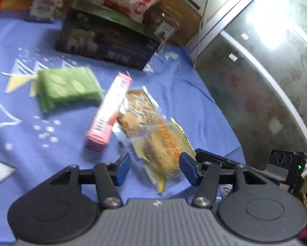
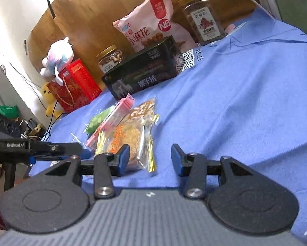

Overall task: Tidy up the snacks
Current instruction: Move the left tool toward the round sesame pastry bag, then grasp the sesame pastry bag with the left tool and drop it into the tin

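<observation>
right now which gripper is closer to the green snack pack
Left. The left gripper faces the green pack across bare cloth; the right gripper has the pink box between.

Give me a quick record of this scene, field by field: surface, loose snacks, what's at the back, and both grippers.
surface: blue cloth
loose snacks: green packet, pink box lying on its side, two clear-wrapped cakes, far one, near one
back: dark box with a pink bag on it, two jars
left gripper: open, nothing held, near cake just ahead
right gripper: open, nothing held
</observation>
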Motion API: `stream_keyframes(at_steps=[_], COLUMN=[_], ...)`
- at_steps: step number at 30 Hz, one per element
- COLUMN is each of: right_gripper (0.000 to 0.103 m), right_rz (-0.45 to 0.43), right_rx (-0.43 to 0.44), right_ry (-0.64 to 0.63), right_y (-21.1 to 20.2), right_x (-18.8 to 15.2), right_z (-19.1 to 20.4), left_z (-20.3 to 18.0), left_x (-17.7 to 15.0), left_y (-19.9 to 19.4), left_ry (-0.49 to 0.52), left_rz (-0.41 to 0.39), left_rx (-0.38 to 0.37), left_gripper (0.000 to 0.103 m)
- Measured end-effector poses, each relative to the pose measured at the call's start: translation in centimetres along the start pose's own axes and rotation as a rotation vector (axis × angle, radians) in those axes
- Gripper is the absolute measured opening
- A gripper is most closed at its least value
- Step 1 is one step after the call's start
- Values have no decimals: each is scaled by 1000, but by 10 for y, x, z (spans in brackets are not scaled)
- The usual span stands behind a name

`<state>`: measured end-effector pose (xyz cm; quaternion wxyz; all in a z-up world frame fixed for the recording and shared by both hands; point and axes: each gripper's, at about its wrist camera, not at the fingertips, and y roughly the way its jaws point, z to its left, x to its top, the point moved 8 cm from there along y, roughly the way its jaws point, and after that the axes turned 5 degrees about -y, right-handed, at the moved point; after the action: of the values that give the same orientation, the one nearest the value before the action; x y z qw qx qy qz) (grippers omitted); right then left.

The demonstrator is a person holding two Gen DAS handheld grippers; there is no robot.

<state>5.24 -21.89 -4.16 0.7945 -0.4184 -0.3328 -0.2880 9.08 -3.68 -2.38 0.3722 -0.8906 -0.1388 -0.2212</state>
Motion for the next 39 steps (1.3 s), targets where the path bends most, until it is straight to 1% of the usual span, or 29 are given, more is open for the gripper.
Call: stream_keyframes(at_steps=[1,3,4,5,6,8,9,10,11,13,14,17,22,24,27,31,35,39], right_gripper=[48,57,63,67,67,70,70,70,70,67,62,55,55,55,55,55,55,55], right_rz=[1,8,12,5,3,8,7,7,7,-2,-7,-26,-76,-101,-133,-173,-203,-171], right_rx=[6,23,22,18,11,-15,-27,-33,-36,-51,-57,-60,-55,-55,-56,-64,-55,-13], right_ry=[-14,-73,-115,-173,-228,-361,-412,-444,-468,-469,-470,-475,-464,-472,-491,-523,-552,-535], right_y=[1,6,8,10,10,15,17,20,24,29,29,24,14,12,14,31,60,100], right_x=[-1,-7,-11,-14,-18,-24,-27,-27,-28,-26,-26,-27,-16,-5,16,59,105,145], right_z=[3,12,17,23,28,40,44,45,49,49,49,50,56,59,60,59,61,58], left_z=[-2,-4,-6,-7,-8,-11,-13,-14,-15,-17,-19,-24,-40,-45,-53,-55,-47,-23], left_x=[1,-1,1,1,2,3,2,2,1,1,1,3,15,26,53,101,154,199], left_y=[8,20,23,24,25,28,30,31,34,35,34,29,16,12,7,2,4,12], left_ry=[-5,-9,-12,-13,-15,-15,-8,2,12,31,36,51,88,103,140,155,150,110], left_rz=[9,21,12,10,10,13,14,16,22,17,14,8,-35,-52,-92,-159,-220,-257], left_rx=[13,21,27,31,32,36,42,50,60,80,83,87,68,61,54,57,78,103], left_gripper=[59,59,61,63,66,66,65,55,50,46,45,44,44,44,44,45,45,45])
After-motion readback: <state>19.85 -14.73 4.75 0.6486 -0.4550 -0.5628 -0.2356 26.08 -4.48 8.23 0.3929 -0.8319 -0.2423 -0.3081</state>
